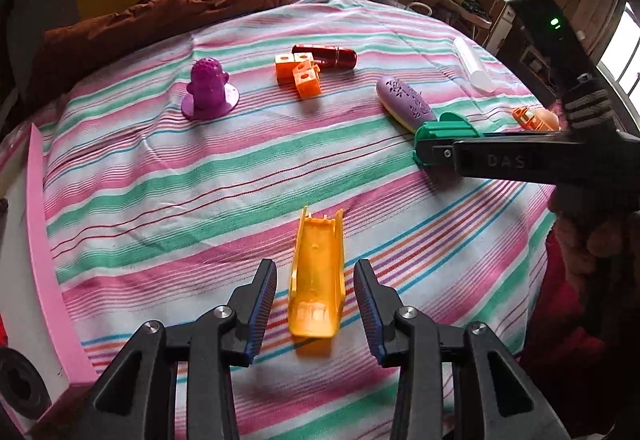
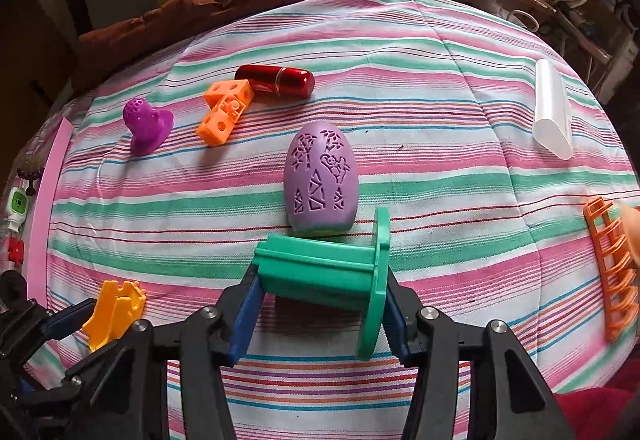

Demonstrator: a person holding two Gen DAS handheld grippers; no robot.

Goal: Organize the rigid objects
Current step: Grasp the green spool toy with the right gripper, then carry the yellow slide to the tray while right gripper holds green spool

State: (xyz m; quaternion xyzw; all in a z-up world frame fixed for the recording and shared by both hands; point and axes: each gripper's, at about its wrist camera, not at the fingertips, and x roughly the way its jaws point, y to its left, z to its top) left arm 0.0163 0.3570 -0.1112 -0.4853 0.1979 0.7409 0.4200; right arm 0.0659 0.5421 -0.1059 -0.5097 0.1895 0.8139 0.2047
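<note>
While the striped bedsheet (image 2: 440, 144) carries a scatter of small plastic pieces, the right gripper (image 2: 320, 304) is clamped on a green flanged holder (image 2: 328, 272), one pad against its plain end and the other against the round flange, so the piece lies crosswise between the jaws at six o'clock in the right wrist view. Just beyond it, toward twelve o'clock, rests a lilac egg-shaped shell (image 2: 320, 176) with cut-out patterns, close to or touching the holder. The left gripper (image 1: 316, 304) stands released, its pads apart on either side of a yellow open channel (image 1: 318, 276) without pressing it; the channel lies on the sheet at six o'clock in the left wrist view. Further out lie a purple perforated figure (image 1: 210, 88) at eleven o'clock, orange cubes (image 1: 298, 74) touching a red capsule (image 1: 326, 56) at twelve, a clear tube (image 2: 552, 112) at two, and an orange lattice piece (image 2: 612, 268) at three. The holder looks like light, stiff plastic, probably smooth and inclined to pivot if pinched on the thin flange alone; gripping end to end across its body seems the safer hold. The soft bedding may let pieces tip when set down.
</note>
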